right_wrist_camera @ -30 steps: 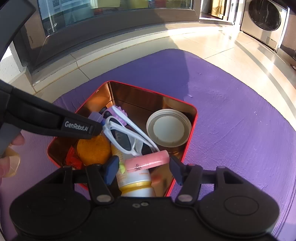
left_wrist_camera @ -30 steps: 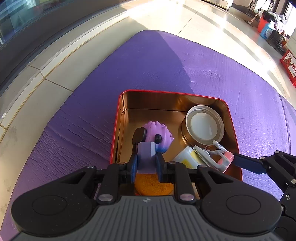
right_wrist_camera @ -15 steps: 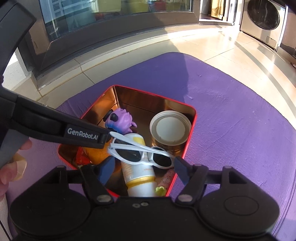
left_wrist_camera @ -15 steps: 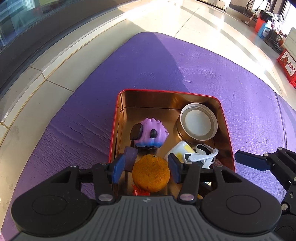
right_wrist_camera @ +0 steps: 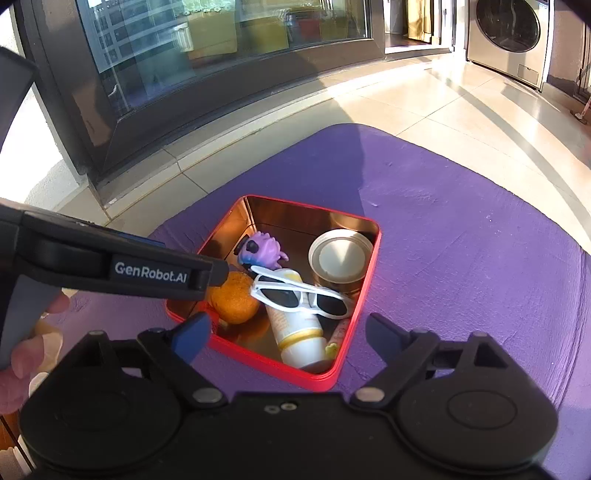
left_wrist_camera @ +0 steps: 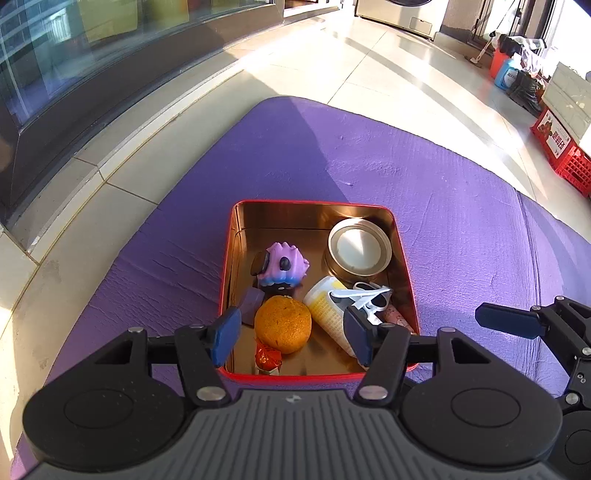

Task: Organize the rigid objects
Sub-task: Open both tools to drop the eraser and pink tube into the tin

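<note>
A red tin with a gold inside (left_wrist_camera: 227, 266) (right_wrist_camera: 364, 273) sits on a purple mat. In it lie a purple toy (left_wrist_camera: 282, 264) (right_wrist_camera: 260, 251), a small purple block (left_wrist_camera: 251, 300), an orange (left_wrist_camera: 282, 325) (right_wrist_camera: 232, 299), a white-and-yellow tube (left_wrist_camera: 327, 306) (right_wrist_camera: 295, 325), white sunglasses (left_wrist_camera: 365, 297) (right_wrist_camera: 299, 295), a pink stick (left_wrist_camera: 397, 317), a red wrapper (left_wrist_camera: 266, 356) and a round tin with a white lid (left_wrist_camera: 359, 249) (right_wrist_camera: 340, 256). My left gripper (left_wrist_camera: 290, 338) is open and empty above the tin's near edge. My right gripper (right_wrist_camera: 288, 334) is open and empty above the tin's near corner.
The purple mat (left_wrist_camera: 461, 221) (right_wrist_camera: 461, 229) lies on a tiled floor beside a dark window wall (right_wrist_camera: 184, 74). Red crates (left_wrist_camera: 561, 144) and bottles stand far right. A washing machine (right_wrist_camera: 509, 33) stands at the back. The left gripper's body (right_wrist_camera: 110, 266) crosses the right wrist view.
My left gripper let go of the purple block into the tin and opened. My right gripper let go of the pink stick. Both pulled back and up from the tin.
</note>
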The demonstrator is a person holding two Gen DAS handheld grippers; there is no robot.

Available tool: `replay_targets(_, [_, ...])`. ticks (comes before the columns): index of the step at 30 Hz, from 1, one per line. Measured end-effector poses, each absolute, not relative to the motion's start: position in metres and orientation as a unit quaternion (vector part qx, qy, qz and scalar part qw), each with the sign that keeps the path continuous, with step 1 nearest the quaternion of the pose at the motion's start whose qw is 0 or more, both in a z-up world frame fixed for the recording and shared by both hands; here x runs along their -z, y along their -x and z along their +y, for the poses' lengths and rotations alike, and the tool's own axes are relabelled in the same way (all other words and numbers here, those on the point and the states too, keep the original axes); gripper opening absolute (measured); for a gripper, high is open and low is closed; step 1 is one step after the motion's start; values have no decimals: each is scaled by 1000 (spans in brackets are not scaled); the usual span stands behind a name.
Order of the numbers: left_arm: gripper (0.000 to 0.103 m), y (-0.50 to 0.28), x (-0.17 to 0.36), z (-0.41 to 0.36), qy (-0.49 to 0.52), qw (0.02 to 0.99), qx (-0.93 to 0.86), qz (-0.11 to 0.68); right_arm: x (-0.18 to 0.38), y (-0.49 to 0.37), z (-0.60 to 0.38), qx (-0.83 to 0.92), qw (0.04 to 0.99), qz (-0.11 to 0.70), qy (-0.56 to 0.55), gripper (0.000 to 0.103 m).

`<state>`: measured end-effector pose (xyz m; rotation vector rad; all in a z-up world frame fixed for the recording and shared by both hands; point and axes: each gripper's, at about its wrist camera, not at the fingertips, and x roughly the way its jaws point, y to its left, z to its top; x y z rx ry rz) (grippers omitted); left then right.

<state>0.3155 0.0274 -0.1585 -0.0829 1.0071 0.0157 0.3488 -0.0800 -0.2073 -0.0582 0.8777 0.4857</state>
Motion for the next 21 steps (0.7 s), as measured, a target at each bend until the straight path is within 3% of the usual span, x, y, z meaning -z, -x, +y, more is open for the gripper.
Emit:
replay_targets(14, [71,-259,106,24,42,892,3,450,168,-297,-93,-244,880,408,3,103])
replay_targets(21, [77,-235,97,24,51,894,10,446,163,-276,-92,-252,877,410,4,103])
